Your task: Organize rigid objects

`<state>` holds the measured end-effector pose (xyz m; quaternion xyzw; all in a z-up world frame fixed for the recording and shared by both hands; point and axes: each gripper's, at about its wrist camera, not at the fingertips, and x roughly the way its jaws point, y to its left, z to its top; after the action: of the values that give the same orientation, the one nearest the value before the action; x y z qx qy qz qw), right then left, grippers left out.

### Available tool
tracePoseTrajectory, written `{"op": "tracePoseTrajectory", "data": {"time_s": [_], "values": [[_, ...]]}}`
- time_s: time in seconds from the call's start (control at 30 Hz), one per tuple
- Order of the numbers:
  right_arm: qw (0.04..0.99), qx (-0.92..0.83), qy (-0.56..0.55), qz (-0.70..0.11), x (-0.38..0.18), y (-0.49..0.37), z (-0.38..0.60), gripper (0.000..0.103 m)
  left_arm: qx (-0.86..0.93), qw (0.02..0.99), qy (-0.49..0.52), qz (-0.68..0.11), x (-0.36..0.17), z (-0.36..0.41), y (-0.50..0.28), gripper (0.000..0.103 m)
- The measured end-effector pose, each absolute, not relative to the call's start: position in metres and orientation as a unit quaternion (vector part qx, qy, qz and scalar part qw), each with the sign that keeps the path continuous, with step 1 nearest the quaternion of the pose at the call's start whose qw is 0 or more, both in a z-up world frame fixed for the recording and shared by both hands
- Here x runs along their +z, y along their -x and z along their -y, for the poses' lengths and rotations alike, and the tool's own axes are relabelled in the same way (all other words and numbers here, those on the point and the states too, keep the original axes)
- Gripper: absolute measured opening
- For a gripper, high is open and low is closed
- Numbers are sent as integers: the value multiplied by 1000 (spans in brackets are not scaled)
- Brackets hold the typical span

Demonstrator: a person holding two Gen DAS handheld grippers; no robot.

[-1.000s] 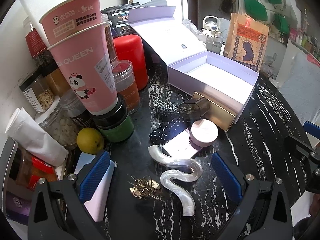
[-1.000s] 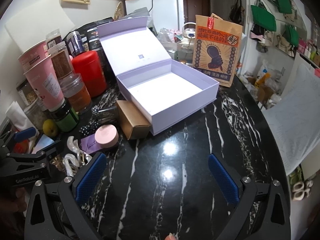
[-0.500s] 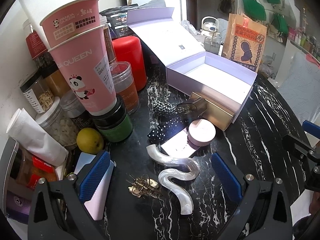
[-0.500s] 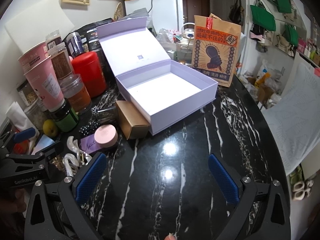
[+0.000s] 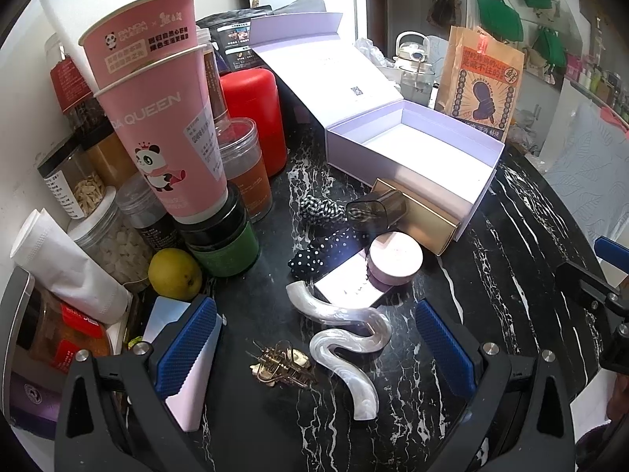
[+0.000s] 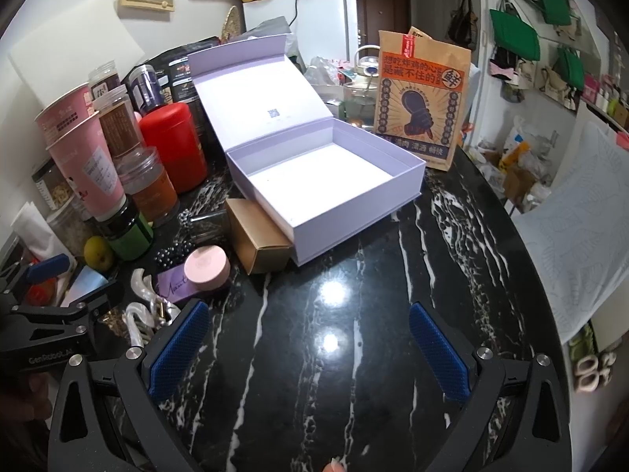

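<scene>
A: Start at the left of the left wrist view. What stands there?

B: Two stacked pink paper cups sit on a green jar, upper left, with a yellow lemon just below them and a red canister behind.

A: And the left claw?

B: Its blue pads are spread wide apart, gripping nothing. Between them, low in the frame, lie a gold hair claw clip and a wavy pearl-white hair clip on the black marble table.

A: Moving toward the centre?

B: A round pink compact rests on a pale card, touching it. Just above are a polka-dot fabric piece and a checked one, then a gold carton lying against the front wall of the open lilac box.

A: What is in the box?

B: Only its white floor shows. Its lid stands tilted back, toward the upper centre.

A: Now the right wrist view.

B: The same clutter sits at centre left: the white clip, the compact, the carton. The box fills the centre, with an orange-printed paper bag behind it, upper right.

A: The right claw?

B: Also spread wide, holding nothing, over bare table in the lower centre, well apart from the clips.
</scene>
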<state>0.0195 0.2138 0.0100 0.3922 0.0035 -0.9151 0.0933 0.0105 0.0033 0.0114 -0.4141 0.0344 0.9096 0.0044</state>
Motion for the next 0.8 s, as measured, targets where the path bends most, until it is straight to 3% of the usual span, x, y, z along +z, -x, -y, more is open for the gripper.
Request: {"op": "tracePoseTrajectory", "data": {"time_s": [0.8], "values": [[96,-916,-389,-5,11,-24,-210,103,910,5,414,-29,12,2,-14,103]]}}
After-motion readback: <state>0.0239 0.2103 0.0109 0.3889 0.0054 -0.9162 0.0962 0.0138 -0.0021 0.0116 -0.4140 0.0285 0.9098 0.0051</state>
